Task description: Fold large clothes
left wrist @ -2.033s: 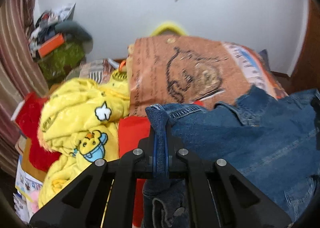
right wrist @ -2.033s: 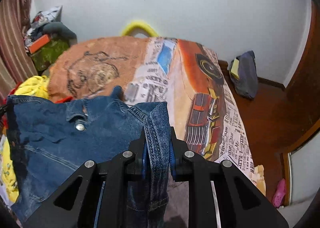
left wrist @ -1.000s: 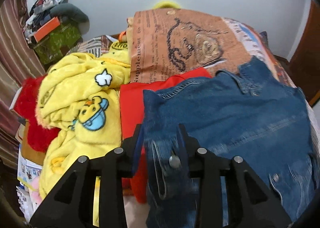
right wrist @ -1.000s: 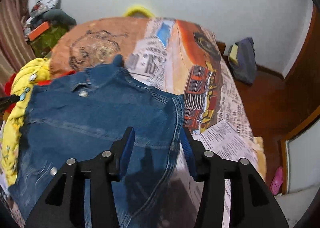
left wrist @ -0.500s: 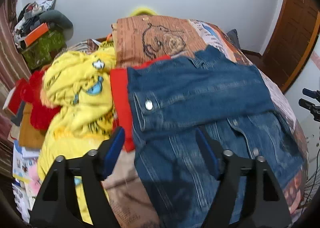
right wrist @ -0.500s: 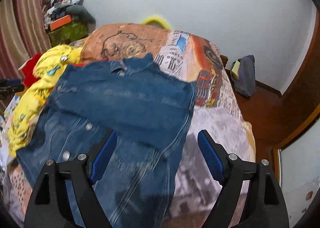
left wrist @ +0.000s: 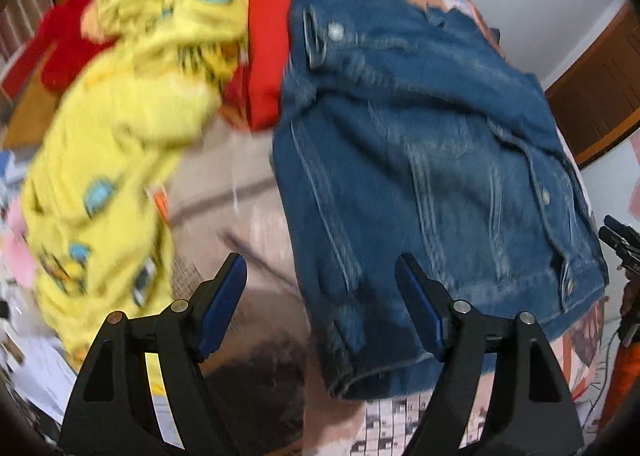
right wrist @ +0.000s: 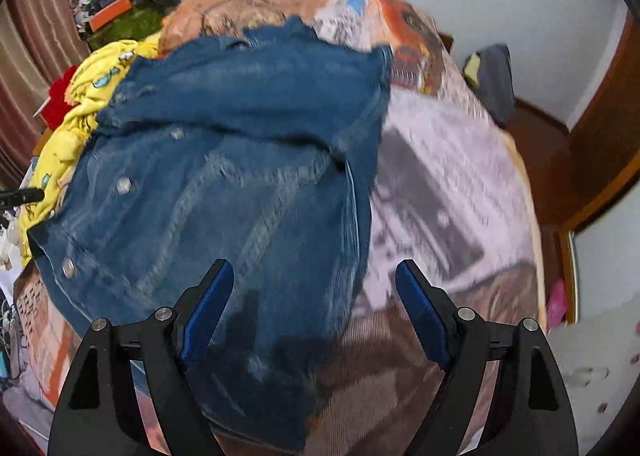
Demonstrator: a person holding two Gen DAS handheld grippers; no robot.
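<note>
A blue denim jacket (left wrist: 420,159) lies spread on the bed, its upper part folded down over the body. My left gripper (left wrist: 320,280) hovers open above the jacket's lower left corner, nothing pressed between its blue pads. In the right wrist view the same jacket (right wrist: 224,183) fills the left half. My right gripper (right wrist: 314,288) stands open over the jacket's lower right edge, jaws wide and not touching the cloth. Both pictures are blurred by motion.
A yellow printed blanket (left wrist: 128,115) and a red garment (left wrist: 266,51) are piled left of the jacket. The bed cover (right wrist: 440,183) carries a newspaper and car print. A wooden door (right wrist: 600,127) and a dark bag (right wrist: 492,75) on the floor are at the right.
Both grippers let go of the jacket's folded edge, opened wide and drew back toward the near hem, tipping down. The jacket now lies flat on the bed.
</note>
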